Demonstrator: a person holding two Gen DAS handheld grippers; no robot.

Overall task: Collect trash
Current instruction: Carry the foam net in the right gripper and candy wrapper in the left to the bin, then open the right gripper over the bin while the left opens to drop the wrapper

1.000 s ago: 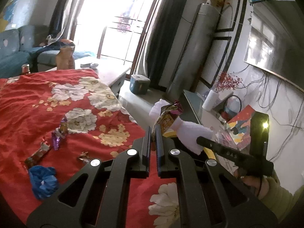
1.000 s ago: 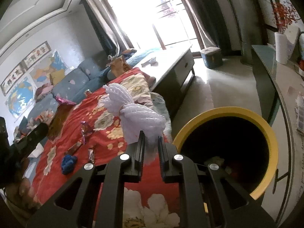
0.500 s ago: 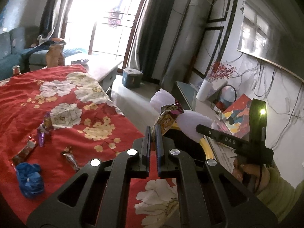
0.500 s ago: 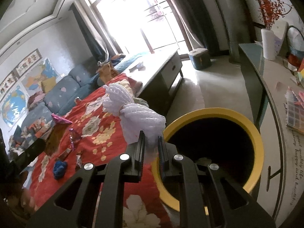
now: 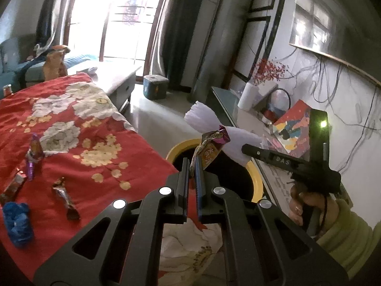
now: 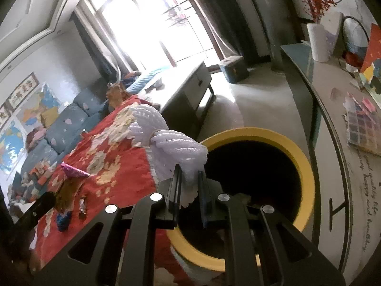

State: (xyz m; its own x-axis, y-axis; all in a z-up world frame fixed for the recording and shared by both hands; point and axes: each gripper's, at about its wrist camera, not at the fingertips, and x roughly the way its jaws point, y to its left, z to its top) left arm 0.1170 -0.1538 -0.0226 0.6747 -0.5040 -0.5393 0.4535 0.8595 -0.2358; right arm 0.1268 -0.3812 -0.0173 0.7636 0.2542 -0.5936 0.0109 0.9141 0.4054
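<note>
Gaping yellow-rimmed bin, dark inside, contents unclear, beside red cloth

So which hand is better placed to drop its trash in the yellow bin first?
Right, probably. The right gripper holds the white foam net at the yellow bin rim, its mouth wide open just ahead. The left gripper, shut on the snack wrapper, sits over the red cloth's edge.

The black gripper held at the right reads "DAS". The counter carries cursive words, "happy and healthy life". Print on the snack wrapper is unreadable.
</note>
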